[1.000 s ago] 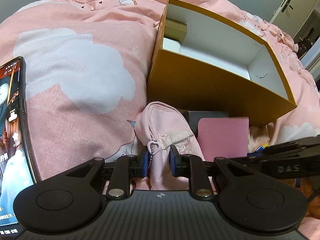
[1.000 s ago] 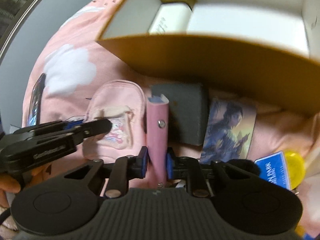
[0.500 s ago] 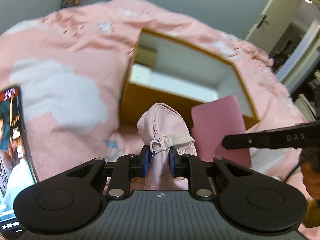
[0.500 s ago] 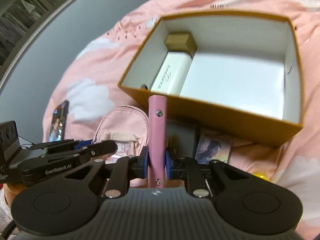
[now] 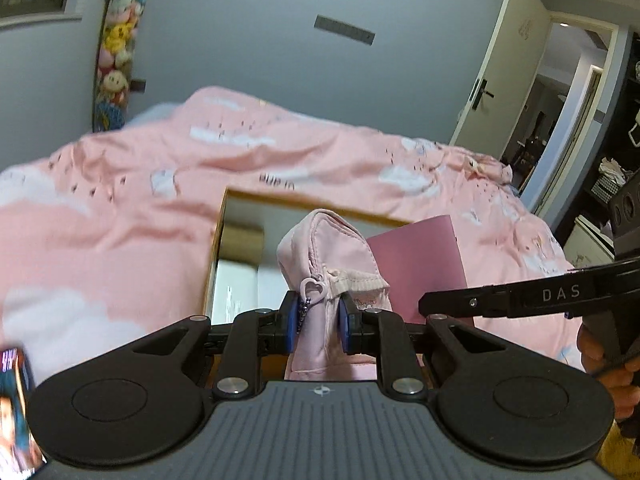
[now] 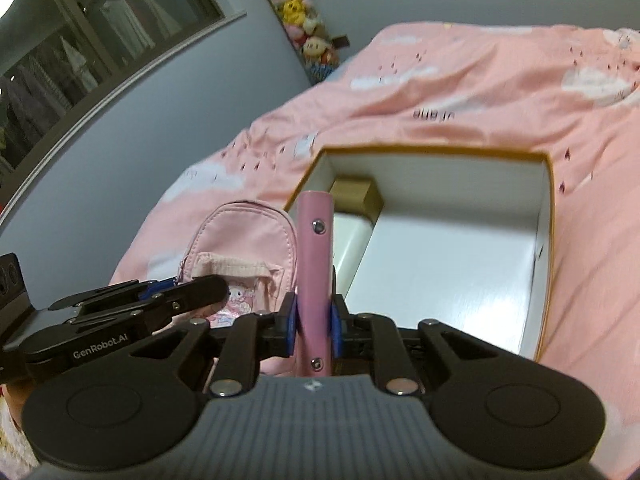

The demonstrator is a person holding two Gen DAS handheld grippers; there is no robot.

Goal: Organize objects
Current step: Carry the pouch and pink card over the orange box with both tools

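Observation:
My left gripper [image 5: 318, 326] is shut on a small pink backpack pouch [image 5: 330, 256] and holds it in the air over the near edge of the open orange box [image 5: 214, 264]. My right gripper [image 6: 314, 330] is shut on a pink flat case [image 6: 316, 256], held upright on edge over the box [image 6: 546, 248]. The pouch also shows in the right wrist view [image 6: 244, 248], left of the case. The case shows in the left wrist view [image 5: 420, 264], right of the pouch. Inside the box lie a white box [image 6: 354, 240] and a small brown box [image 6: 356, 194].
The box sits on a pink bedspread with white clouds [image 5: 120, 208]. A phone with a lit screen [image 5: 14, 412] lies at the lower left. A hanging column of plush toys [image 5: 116, 52] is on the grey wall, and a door [image 5: 496, 80] stands at the right.
Both grippers have risen and tilted up with their objects, moving forward over the box. The items on the bed in front of the box have dropped out of view.

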